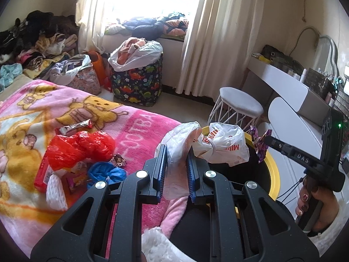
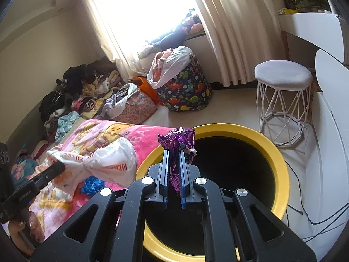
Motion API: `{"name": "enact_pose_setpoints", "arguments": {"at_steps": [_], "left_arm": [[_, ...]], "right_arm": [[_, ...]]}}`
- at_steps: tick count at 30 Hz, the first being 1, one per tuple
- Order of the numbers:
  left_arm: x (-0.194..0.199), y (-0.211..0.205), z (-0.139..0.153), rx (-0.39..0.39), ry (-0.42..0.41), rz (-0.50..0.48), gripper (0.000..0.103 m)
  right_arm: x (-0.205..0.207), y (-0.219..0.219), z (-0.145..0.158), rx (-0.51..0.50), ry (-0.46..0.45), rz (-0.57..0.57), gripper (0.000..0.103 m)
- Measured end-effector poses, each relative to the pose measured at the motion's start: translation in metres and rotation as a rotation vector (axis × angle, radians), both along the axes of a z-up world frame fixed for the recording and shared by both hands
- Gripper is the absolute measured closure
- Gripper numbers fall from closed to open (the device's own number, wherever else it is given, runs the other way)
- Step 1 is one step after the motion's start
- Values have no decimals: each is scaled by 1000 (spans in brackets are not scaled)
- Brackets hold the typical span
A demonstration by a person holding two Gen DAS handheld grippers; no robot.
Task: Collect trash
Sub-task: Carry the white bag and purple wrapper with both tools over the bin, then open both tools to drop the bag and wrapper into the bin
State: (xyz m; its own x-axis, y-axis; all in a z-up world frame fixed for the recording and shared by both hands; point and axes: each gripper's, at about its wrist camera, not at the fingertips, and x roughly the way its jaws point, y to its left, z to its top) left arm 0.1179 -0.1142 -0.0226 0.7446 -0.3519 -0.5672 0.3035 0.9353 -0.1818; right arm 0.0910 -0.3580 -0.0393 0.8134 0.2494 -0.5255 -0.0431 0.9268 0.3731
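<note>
My left gripper (image 1: 175, 150) is shut on a crumpled white plastic bag (image 1: 220, 144) with red print, which hangs over the near rim of a round yellow-rimmed bin (image 1: 273, 170). In the right wrist view my right gripper (image 2: 174, 152) is shut on a purple foil wrapper (image 2: 178, 139), held above the bin's (image 2: 240, 131) dark opening. The left gripper (image 2: 61, 166) with its bag (image 2: 104, 159) shows at the left there. On the pink blanket (image 1: 141, 126) lie a red plastic bag (image 1: 76, 148), a blue bag (image 1: 104, 172), a foil wrapper (image 1: 76, 127) and a red packet (image 1: 42, 172).
A white wire stool (image 2: 283, 76) stands behind the bin, with a white desk (image 1: 283, 76) to the right. Cables (image 2: 305, 196) run over the floor beside the bin. A dinosaur-print hamper (image 1: 137, 83) and piles of clothes (image 1: 39, 43) sit by the window.
</note>
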Motion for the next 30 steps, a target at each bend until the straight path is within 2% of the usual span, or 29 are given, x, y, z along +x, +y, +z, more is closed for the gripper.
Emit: {"name": "enact_pose_setpoints", "arguments": {"at_steps": [11, 30], "left_arm": [[2, -26, -10, 44, 14, -47, 91], [9, -78, -41, 174, 49, -171, 91]], "right_arm": [[1, -15, -6, 8, 9, -38, 95], [4, -36, -21, 27, 40, -86, 95]]}}
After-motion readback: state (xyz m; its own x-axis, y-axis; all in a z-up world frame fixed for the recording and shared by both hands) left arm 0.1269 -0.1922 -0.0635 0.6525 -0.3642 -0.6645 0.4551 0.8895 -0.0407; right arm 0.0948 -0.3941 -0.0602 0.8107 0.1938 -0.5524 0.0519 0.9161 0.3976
